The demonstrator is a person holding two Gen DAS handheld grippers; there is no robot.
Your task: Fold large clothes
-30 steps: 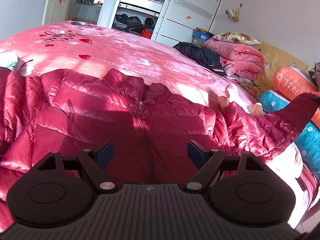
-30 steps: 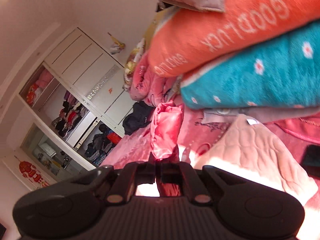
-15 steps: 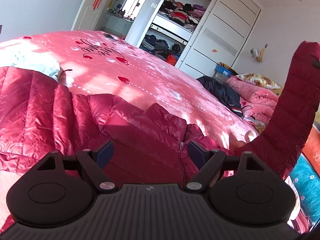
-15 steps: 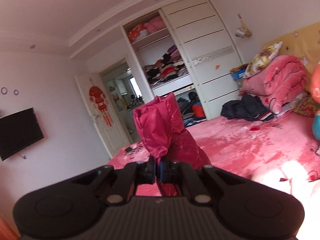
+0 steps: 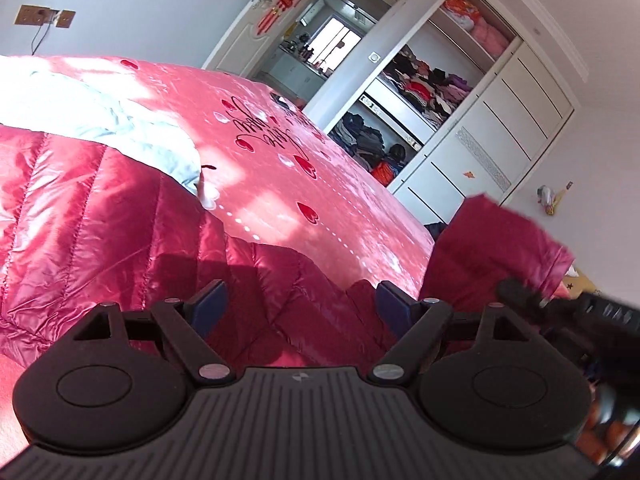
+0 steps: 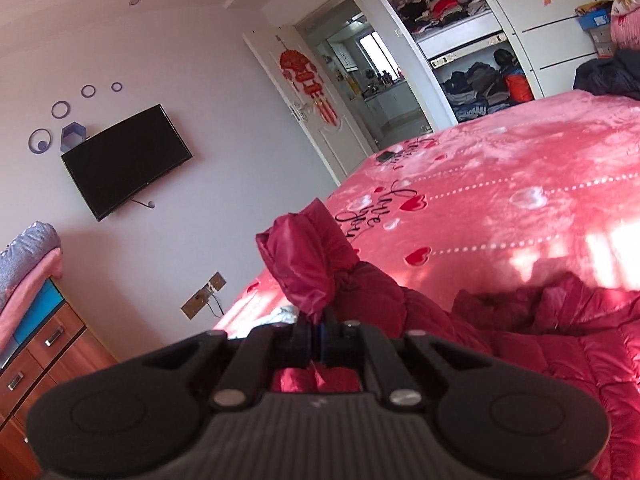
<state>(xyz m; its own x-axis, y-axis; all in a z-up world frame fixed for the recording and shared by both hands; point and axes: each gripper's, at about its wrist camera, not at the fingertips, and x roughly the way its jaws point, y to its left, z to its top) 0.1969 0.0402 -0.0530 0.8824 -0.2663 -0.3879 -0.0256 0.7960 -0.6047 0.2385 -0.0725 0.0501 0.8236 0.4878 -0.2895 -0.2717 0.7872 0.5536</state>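
Note:
A large shiny red down jacket (image 5: 100,224) lies spread on the pink bed (image 5: 304,184). My left gripper (image 5: 302,306) is open and empty, hovering just above the jacket's body. My right gripper (image 6: 315,334) is shut on the jacket's sleeve cuff (image 6: 308,264), which sticks up past the jaws. That sleeve (image 5: 492,256) and the right gripper's tip also show in the left wrist view at the right, lifted over the jacket body (image 6: 560,344).
A pale blue cloth (image 5: 100,116) lies on the bed beyond the jacket. An open wardrobe (image 5: 412,96) and a doorway (image 5: 320,52) stand past the bed. A wall TV (image 6: 128,160) and a wooden drawer unit (image 6: 44,356) are at the left.
My right gripper has carried the sleeve from the pillow side over the jacket body toward the left. My left gripper has swung left across the jacket and stays open.

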